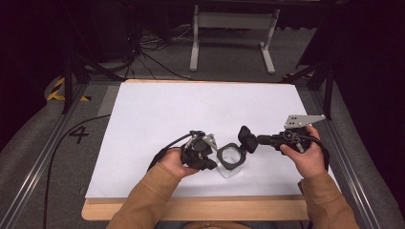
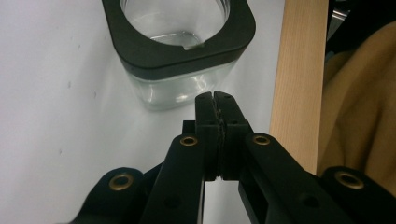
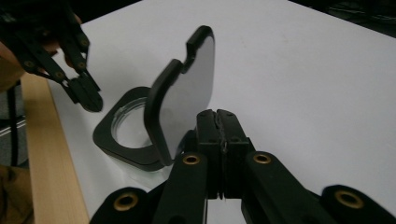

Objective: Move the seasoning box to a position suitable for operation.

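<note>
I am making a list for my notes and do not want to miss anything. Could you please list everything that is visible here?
jar: 1, clear glass with black square collar, open, on the sheet near the front edge
lid: 1, black with pale inner face, standing upright at the jar
sheet: 1, white, covering the table
table edge: 1, light wood, front
stand: 1, white, on the floor behind
cables: several, black, floor behind
tape: 1 patch, yellow and black, floor at left
numeral 4: 1, black, floor at left
sleeves: 2, tan, bottom
left claw: 1, black, shut, beside the jar
right claw: 1, black, shut, by the lid
</note>
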{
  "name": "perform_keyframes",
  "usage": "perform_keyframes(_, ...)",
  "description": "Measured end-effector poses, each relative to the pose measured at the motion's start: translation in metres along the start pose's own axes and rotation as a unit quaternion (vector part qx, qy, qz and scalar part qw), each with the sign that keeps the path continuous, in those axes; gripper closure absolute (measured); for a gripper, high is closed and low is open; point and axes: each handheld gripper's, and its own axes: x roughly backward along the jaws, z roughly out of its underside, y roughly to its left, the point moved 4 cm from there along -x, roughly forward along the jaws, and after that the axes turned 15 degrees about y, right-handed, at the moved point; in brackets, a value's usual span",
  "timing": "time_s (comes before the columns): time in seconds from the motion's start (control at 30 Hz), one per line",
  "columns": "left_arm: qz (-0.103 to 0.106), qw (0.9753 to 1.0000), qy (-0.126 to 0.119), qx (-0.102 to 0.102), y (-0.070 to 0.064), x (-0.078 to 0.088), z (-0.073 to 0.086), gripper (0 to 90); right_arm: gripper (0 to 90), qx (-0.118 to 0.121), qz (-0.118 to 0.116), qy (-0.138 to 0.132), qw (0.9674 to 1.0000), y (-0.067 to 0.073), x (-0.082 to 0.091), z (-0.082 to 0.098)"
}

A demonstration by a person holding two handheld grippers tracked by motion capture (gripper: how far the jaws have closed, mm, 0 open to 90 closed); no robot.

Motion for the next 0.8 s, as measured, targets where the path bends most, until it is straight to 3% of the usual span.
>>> perform_keyframes(0.13,0.001,1.0,0.003,-0.003,-0.002,-0.009,-0.006,89.0,90.0,0.015,-0.007,-0.01,0.9998,0.004,-0.001,-0.003)
perform_keyframes(0.3,0.003,0.9999,-0.01,-0.001,-0.002,-0.01,-0.009,89.0,90.0,0.016,-0.014,-0.016,0.9996,0.007,-0.001,-0.004)
perform_keyframes(0.8,0.012,0.9999,-0.012,0.0,-0.002,-0.012,-0.01,89.4,90.0,0.026,-0.015,-0.015,0.9994,0.018,-0.005,-0.008)
